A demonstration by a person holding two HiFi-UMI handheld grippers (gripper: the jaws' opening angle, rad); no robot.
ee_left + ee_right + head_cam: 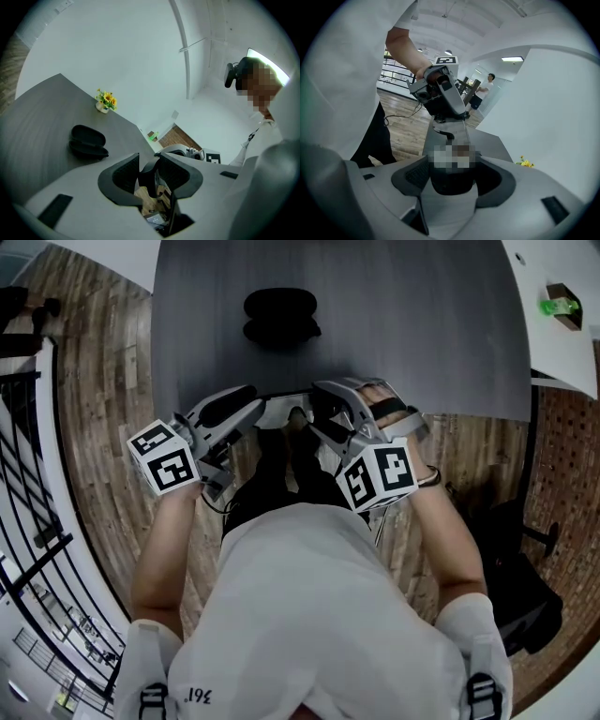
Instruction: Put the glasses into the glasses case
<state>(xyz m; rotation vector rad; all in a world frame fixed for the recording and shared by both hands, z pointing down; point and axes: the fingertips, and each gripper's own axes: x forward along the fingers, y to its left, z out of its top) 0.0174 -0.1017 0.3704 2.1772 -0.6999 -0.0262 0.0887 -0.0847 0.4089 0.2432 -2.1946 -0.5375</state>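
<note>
Left tongs point(151, 172): closed on one end of the glasses point(281, 412); dark piece of the frame pinched between the two pads, seen in the left gripper view; pointing roughly level across the worktop point(422, 334)
Right tongs point(451, 174): closed on the other end of the glasses; dark lens filling the gap between the pads, seen in the right gripper view; tilted downward, facing the left tongs
Glasses: held up between the two tongs, spanning from one to the other; at the near edge of the worktop, above the person's legs; outside the case
Glasses case point(279, 315): black, hard-shelled, lying open with both halves showing; on the worktop toward its middle, well apart from the glasses and beyond both tongs
Worktop: dark grey, matt; near edge just beside the tips of both tongs
Flowers point(106, 101): small pot of yellow blooms at the far edge of the worktop, beyond the case in the left gripper view
Floor point(94, 381): wood planks, on both sides of the worktop
Background: second person point(483, 91) standing far off in the right gripper view; too small for detail
</note>
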